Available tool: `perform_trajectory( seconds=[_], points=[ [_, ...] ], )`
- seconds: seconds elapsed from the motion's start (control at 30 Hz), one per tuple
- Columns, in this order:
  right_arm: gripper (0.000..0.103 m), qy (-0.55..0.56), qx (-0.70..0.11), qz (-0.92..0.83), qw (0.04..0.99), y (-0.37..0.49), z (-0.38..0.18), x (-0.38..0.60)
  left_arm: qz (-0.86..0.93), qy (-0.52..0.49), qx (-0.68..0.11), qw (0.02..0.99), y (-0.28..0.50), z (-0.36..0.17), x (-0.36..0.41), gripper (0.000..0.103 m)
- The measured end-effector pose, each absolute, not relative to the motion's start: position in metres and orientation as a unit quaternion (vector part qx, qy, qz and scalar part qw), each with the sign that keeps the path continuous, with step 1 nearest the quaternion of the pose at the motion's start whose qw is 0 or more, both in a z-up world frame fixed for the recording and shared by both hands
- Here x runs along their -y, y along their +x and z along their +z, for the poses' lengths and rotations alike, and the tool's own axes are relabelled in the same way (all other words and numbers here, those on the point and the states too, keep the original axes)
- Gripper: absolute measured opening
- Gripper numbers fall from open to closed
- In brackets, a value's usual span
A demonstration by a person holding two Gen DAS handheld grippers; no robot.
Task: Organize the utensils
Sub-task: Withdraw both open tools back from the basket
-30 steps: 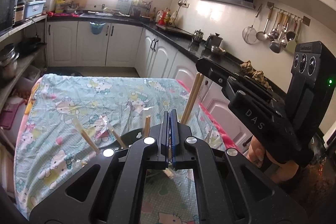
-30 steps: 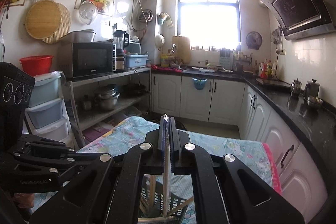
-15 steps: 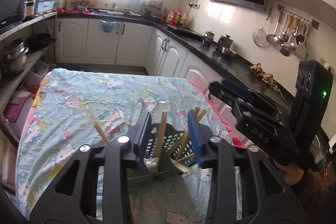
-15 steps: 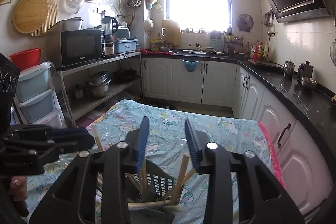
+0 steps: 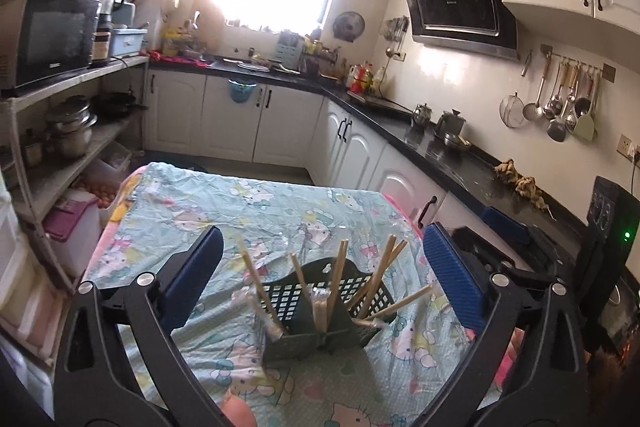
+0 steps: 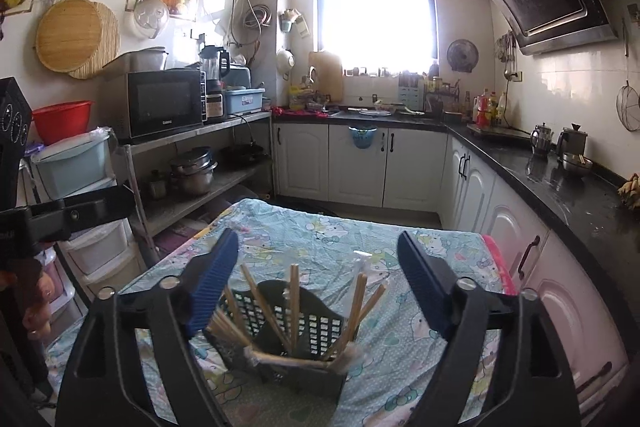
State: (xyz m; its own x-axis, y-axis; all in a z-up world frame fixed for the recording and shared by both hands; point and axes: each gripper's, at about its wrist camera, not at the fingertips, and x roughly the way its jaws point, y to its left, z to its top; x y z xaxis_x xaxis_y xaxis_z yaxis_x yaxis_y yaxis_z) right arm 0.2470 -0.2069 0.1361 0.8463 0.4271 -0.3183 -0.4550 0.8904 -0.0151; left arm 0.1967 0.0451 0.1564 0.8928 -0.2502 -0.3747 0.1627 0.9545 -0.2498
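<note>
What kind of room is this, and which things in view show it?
Most likely a home kitchen: a range hood on the wall, a microwave on a shelf, and ladles hanging above the black counter.

1. Dark green plastic utensil basket with a grid of small square holes in its walls.
2. Pale tan wooden chopsticks standing in the basket.
3. Light turquoise tablecloth printed with white, pink and yellow cartoon cats; a pink border runs along its right edge.
4. Left gripper: black frame, ribbed blue finger pads, silver screw heads.
5. Right gripper: the same black frame and ribbed blue pads.
</note>
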Motion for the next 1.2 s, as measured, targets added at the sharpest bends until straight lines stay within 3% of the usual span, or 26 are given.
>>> perform_trajectory(
  seconds=[0.33, 0.97, 1.2],
  points=[
    [0.096, -0.041, -0.149, 0.228, 0.961, 0.207, 0.127, 0.213, -0.065, -0.111, -0.208, 0.97, 0.157, 0.139, -0.058, 0.092],
    [0.096, -0.059, -0.213, 0.21, 0.952, 0.16, 0.041, 0.209, -0.004, -0.077, -0.264, 0.961, 0.111, 0.052, -0.06, 0.092],
    [0.096, -0.079, -0.187, 0.173, 0.964, 0.14, 0.013, 0.212, -0.004, -0.076, -0.254, 0.964, 0.097, 0.029, -0.053, 0.092]
  ],
)
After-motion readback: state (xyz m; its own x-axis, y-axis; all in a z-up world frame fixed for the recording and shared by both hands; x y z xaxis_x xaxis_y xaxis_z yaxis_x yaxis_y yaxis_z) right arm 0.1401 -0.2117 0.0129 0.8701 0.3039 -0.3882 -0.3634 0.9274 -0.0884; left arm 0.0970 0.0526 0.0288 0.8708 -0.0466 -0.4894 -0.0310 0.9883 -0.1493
